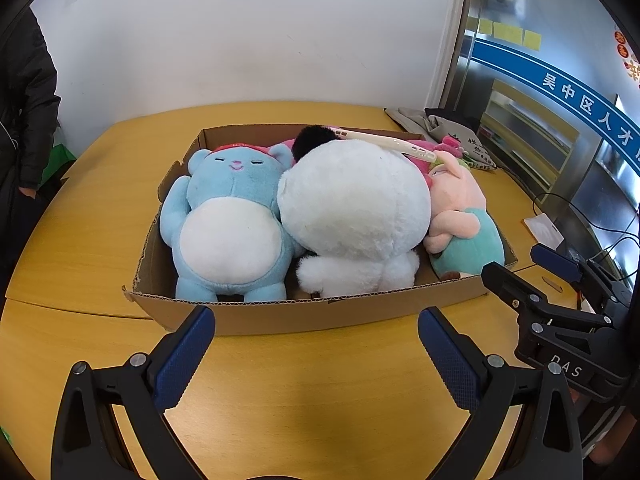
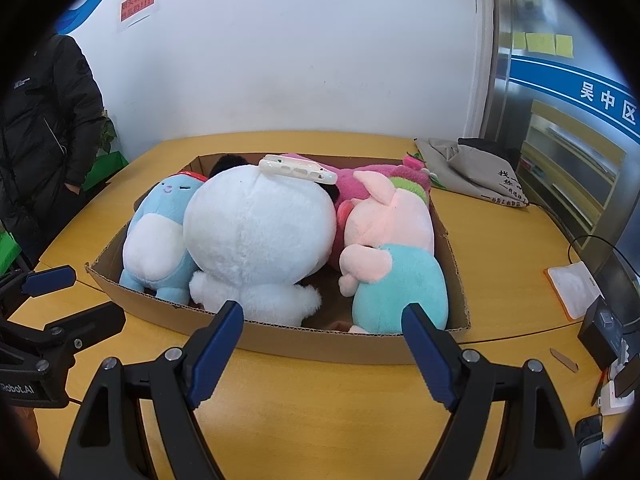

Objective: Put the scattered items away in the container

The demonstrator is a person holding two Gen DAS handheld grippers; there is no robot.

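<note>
A shallow cardboard box (image 1: 280, 314) (image 2: 320, 340) sits on the yellow table and holds several plush toys. A blue bear (image 1: 224, 224) (image 2: 156, 236) lies on the left, a big white plush (image 1: 352, 216) (image 2: 256, 232) in the middle, and a pink pig in a teal outfit (image 1: 464, 228) (image 2: 396, 264) on the right. A magenta plush (image 2: 372, 176) lies behind. A white phone case (image 1: 384, 142) (image 2: 298, 171) rests on top of the white plush. My left gripper (image 1: 316, 320) and right gripper (image 2: 324, 316) hover open and empty in front of the box's near wall.
A person in a black coat (image 2: 44, 136) stands at the left. A grey cloth bag (image 2: 476, 164) lies at the back right. A white card (image 2: 572, 286), cables, a black device (image 2: 606, 326) and phones crowd the right edge of the table (image 1: 280, 404).
</note>
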